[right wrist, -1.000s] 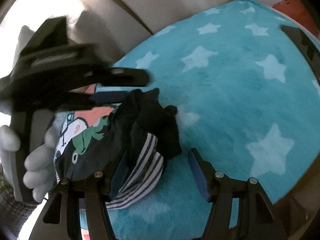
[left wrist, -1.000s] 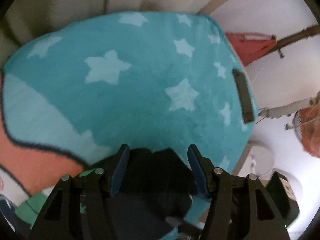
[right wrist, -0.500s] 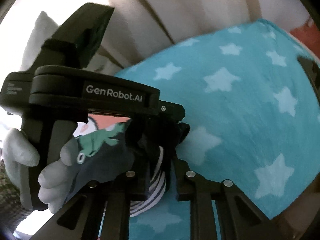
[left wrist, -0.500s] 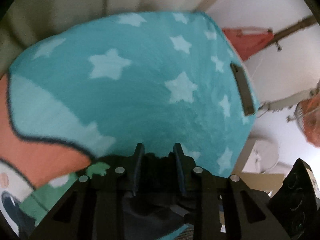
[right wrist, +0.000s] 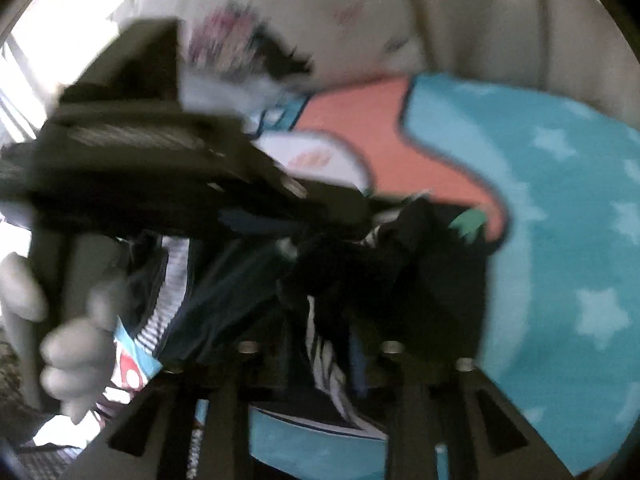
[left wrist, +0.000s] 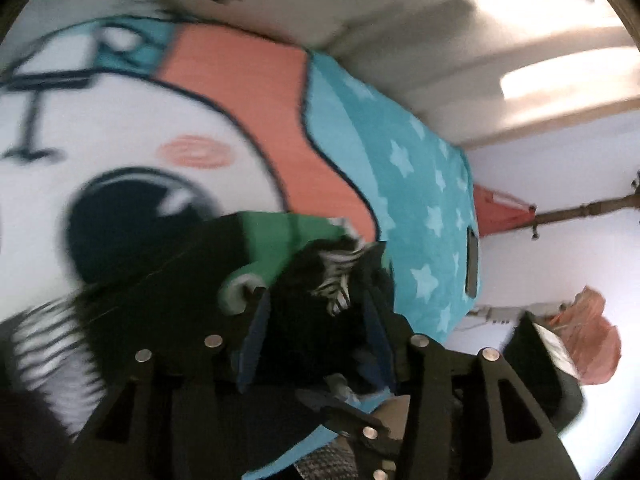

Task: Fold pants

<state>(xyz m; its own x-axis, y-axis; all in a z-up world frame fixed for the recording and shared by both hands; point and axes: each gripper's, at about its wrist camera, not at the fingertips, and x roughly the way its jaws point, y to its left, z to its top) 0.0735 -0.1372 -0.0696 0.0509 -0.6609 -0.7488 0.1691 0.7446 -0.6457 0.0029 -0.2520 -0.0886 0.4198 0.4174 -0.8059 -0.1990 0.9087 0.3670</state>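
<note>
Left wrist view: we see the left gripper (left wrist: pixel 316 312), jaws just reopening, and right gripper (right wrist: pixel 320 344) each with bunched dark pants (left wrist: pixel 320 280) between their fingers, star blanket (left wrist: pixel 420 208) at three o'clock.

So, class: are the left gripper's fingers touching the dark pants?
Touching. In the left wrist view, the dark pants bunch between the left gripper's blue fingers, fabric against both.

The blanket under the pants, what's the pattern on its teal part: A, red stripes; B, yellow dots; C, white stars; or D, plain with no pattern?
C: in the left wrist view the teal part of the blanket carries pale stars, beside the dark pants bunched between the left gripper's fingers; the right wrist view shows the same stars.
</note>
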